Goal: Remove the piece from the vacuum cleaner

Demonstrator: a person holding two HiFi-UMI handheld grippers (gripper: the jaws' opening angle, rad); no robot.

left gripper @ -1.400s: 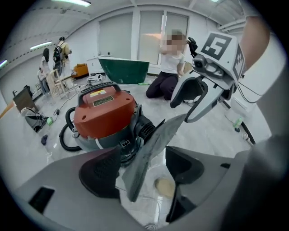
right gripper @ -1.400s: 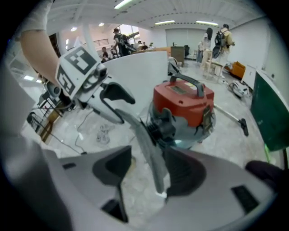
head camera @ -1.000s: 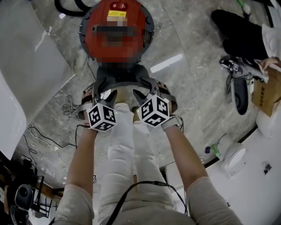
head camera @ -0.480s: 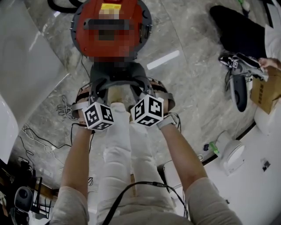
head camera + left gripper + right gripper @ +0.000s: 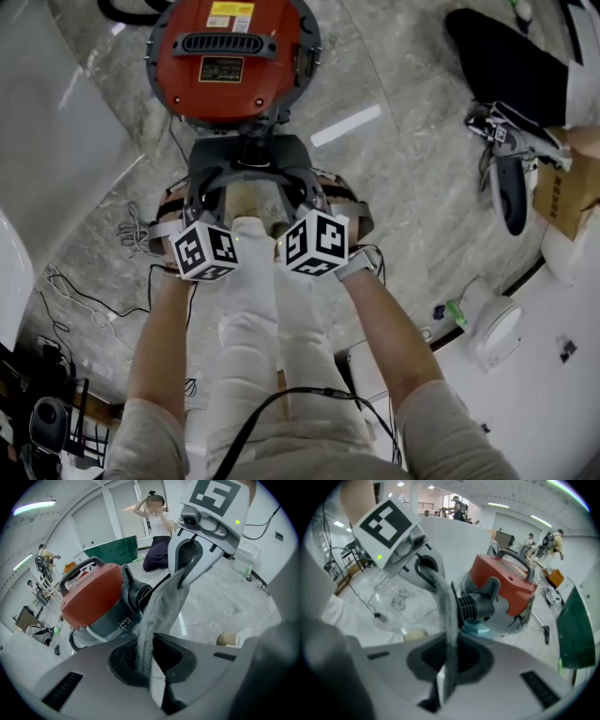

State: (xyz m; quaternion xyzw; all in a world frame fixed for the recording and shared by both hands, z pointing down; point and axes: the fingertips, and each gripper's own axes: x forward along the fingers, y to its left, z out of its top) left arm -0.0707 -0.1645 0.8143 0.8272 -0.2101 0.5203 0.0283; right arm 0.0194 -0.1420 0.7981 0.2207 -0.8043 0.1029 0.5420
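the left gripper (image 5: 152, 686) is clamped shut and the right gripper (image 5: 443, 686) is closing on one thin, fuzzy grey piece (image 5: 157, 616), seen edge-on there, while only the head view shows it arching between them, with the round red vacuum cleaner (image 5: 230, 61) just ahead.

The round red plastic vacuum cleaner (image 5: 230, 61) blocks the far centre, and the dark grey curved plastic piece (image 5: 248, 157) sits just near of it. Loose thin cables (image 5: 139, 232) clutter the left floor beside a white panel (image 5: 56, 141). To the right, bare grey marble floor (image 5: 403, 178) lies open as far as a seated person's dark-trousered legs (image 5: 511, 61).
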